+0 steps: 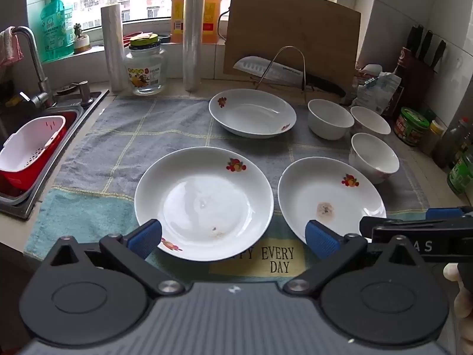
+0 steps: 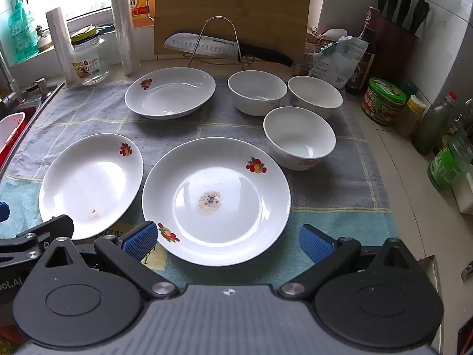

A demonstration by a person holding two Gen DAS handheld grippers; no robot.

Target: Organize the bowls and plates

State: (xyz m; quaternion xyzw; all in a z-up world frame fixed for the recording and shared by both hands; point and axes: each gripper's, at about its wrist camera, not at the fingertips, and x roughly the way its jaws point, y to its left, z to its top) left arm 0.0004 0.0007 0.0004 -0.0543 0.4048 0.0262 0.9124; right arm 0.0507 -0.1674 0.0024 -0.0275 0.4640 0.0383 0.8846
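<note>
Three white plates with fruit prints lie on a checked towel (image 1: 118, 148). In the left wrist view my left gripper (image 1: 233, 236) stands open, low over the near rim of the left plate (image 1: 204, 195), and holds nothing. The stained plate (image 1: 331, 189) lies beside it, and the third plate (image 1: 252, 112) is further back. In the right wrist view my right gripper (image 2: 227, 241) is open and empty at the near rim of the stained plate (image 2: 236, 177). Three white bowls (image 2: 257, 91) (image 2: 314, 96) (image 2: 298, 137) stand separately at the back right.
A sink (image 1: 59, 136) with a red and white colander (image 1: 29, 151) is on the left. A knife (image 2: 207, 48) on a wire rack leans against a cutting board (image 2: 233, 6) at the back. A glass jar (image 1: 145, 72), film rolls, bottles and tins (image 2: 384, 100) line the counter's back and right.
</note>
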